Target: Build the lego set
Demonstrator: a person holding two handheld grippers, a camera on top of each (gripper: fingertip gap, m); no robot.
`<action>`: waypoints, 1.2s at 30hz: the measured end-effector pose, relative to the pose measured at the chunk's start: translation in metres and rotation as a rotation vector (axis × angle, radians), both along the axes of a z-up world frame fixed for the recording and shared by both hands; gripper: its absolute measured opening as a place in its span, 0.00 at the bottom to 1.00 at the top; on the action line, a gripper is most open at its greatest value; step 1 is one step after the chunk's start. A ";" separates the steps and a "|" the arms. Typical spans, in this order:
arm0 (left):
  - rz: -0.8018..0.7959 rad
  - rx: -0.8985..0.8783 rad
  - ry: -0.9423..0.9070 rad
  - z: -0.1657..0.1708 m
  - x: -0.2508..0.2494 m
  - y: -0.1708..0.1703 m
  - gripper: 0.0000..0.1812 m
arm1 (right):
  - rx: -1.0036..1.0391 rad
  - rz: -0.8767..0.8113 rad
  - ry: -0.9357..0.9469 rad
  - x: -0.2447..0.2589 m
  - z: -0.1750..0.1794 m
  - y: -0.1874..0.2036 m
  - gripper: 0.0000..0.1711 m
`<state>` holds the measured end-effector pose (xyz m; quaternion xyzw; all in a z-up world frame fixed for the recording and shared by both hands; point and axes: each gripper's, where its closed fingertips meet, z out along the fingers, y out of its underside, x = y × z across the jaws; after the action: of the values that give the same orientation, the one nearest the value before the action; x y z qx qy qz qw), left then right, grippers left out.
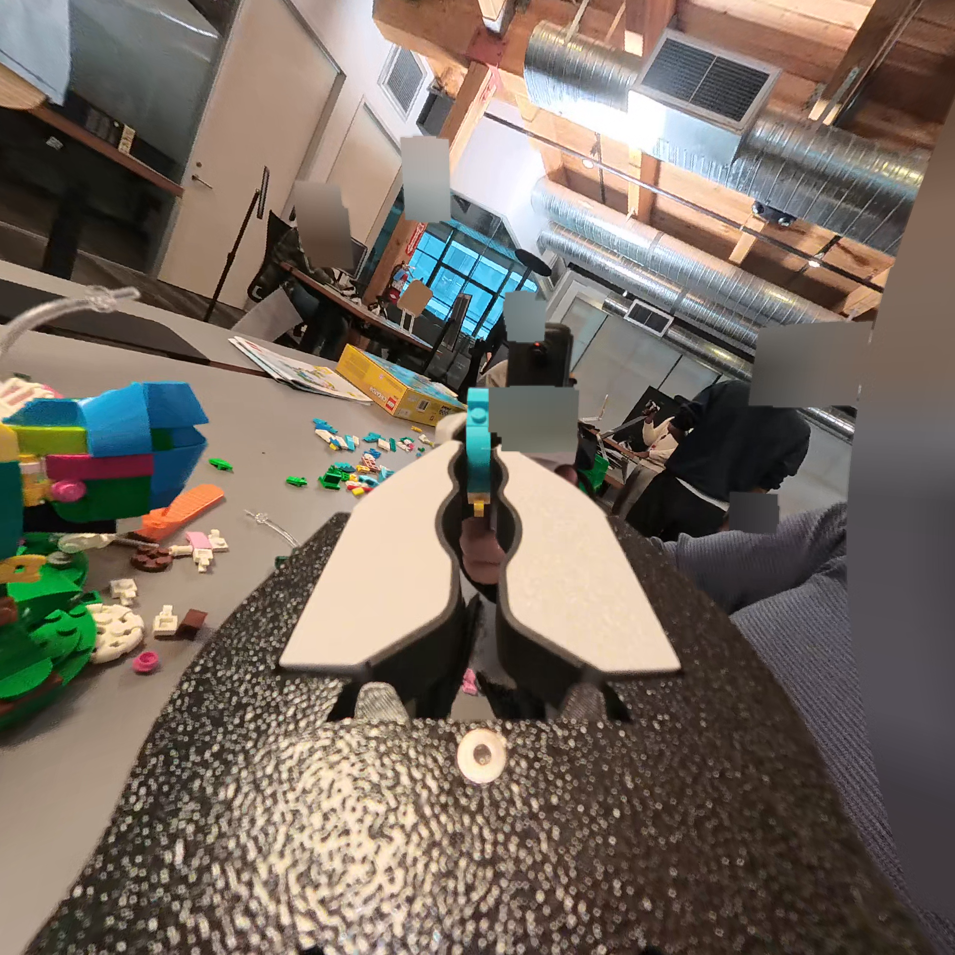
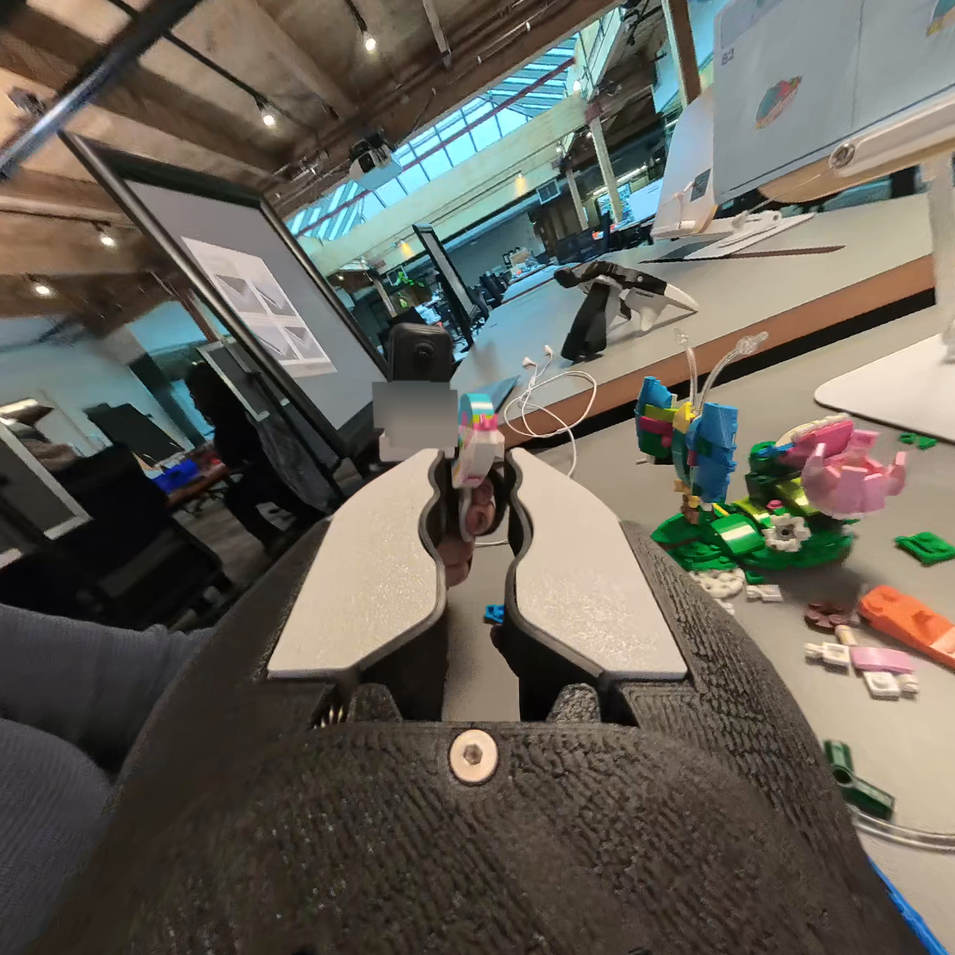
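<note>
My left gripper [image 1: 478, 455] is raised above the grey table [image 1: 258, 517] and shut on a teal curved piece [image 1: 478, 429] with a small yellow part at its lower end. My right gripper [image 2: 475, 460] faces it and is shut on a small white, pink and teal assembly [image 2: 478, 444]. The two held parts meet in the air between the grippers; I cannot tell if they are joined. The built blue butterfly [image 1: 139, 429] stands on a green leafy base [image 1: 46, 635] at the left. In the right wrist view the butterfly [image 2: 708, 429] stands by a pink flower [image 2: 847, 465].
An orange brick separator [image 1: 181, 509] and small loose pieces [image 1: 362, 460] lie on the table. A yellow box [image 1: 398, 393] and a booklet [image 1: 294, 367] lie farther back. White earphones [image 2: 548, 408], a spare gripper [image 2: 615, 305] and a monitor's white foot [image 2: 899, 393] are at the right. People sit behind. Both grippers' tips are close together, under 4 cm apart. Left tips and right tips are each some 11 cm from the built blue butterfly [image 1: 139, 429]. Both grippers' tips are roughly 15 cm from the pink flower [image 2: 847, 465].
</note>
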<state>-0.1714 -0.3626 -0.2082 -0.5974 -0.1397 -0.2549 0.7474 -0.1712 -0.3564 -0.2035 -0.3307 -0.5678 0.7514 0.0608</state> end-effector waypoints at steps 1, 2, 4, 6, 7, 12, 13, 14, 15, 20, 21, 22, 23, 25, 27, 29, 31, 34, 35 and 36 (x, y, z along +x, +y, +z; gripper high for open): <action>-0.007 -0.001 0.001 -0.001 0.002 0.002 0.04 | -0.006 0.008 -0.010 0.000 0.000 0.000 0.10; -0.011 0.001 0.001 -0.001 0.004 0.003 0.04 | -0.005 0.016 -0.015 -0.001 -0.001 0.000 0.06; -0.011 -0.003 0.000 -0.003 0.005 0.004 0.04 | 0.005 0.034 -0.022 0.000 -0.002 0.000 0.05; -0.014 -0.030 0.004 -0.007 0.006 0.005 0.05 | 0.046 0.056 -0.024 0.002 -0.005 0.001 0.05; -0.002 -0.055 0.017 -0.010 0.006 0.005 0.06 | 0.083 0.064 -0.021 0.002 -0.007 0.002 0.04; 0.098 -0.107 0.120 -0.010 0.002 -0.005 0.17 | 0.546 0.305 -0.163 0.014 -0.045 0.025 0.04; 0.123 -0.110 0.131 -0.009 0.001 -0.008 0.17 | 0.672 0.430 -0.253 0.029 -0.061 0.035 0.04; 0.142 -0.116 0.141 -0.008 0.000 -0.011 0.16 | 0.804 0.566 -0.350 0.047 -0.077 0.049 0.04; 0.155 -0.125 0.150 -0.008 -0.001 -0.013 0.15 | 0.948 0.680 -0.434 0.064 -0.093 0.066 0.04; 0.161 -0.158 0.171 -0.014 0.003 -0.012 0.14 | 1.292 0.989 -0.777 0.116 -0.133 0.120 0.04; 0.160 -0.162 0.172 -0.016 0.004 -0.011 0.14 | 1.293 0.978 -0.770 0.113 -0.135 0.119 0.04; 0.159 -0.167 0.171 -0.019 0.004 -0.010 0.14 | 1.314 0.934 -0.746 0.107 -0.138 0.120 0.05; 0.161 -0.175 0.169 -0.021 0.004 -0.009 0.16 | 1.350 0.871 -0.714 0.098 -0.141 0.124 0.07; 0.160 -0.193 0.170 -0.025 0.004 -0.008 0.17 | 1.380 0.747 -0.632 0.087 -0.141 0.130 0.16; 0.169 -0.210 0.180 -0.028 0.003 -0.011 0.18 | 1.358 0.613 -0.516 0.082 -0.137 0.134 0.22; 0.192 -0.216 0.195 -0.028 0.000 -0.015 0.18 | 1.332 0.458 -0.371 0.080 -0.134 0.137 0.29; 0.208 -0.205 0.205 -0.026 -0.001 -0.018 0.18 | 1.256 0.329 -0.225 0.083 -0.132 0.132 0.31; 0.210 -0.198 0.206 -0.026 -0.002 -0.016 0.18 | 1.127 0.201 -0.173 0.089 -0.134 0.124 0.31; 0.208 -0.201 0.206 -0.027 -0.002 -0.015 0.18 | 1.088 0.182 -0.187 0.091 -0.136 0.122 0.31; 0.206 -0.206 0.204 -0.028 -0.002 -0.013 0.18 | 1.078 0.164 -0.204 0.092 -0.140 0.121 0.31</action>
<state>-0.1731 -0.3758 -0.2363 -0.6760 -0.1490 -0.0991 0.7148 -0.0791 -0.2350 -0.3437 -0.2783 -0.8989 0.3208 0.1076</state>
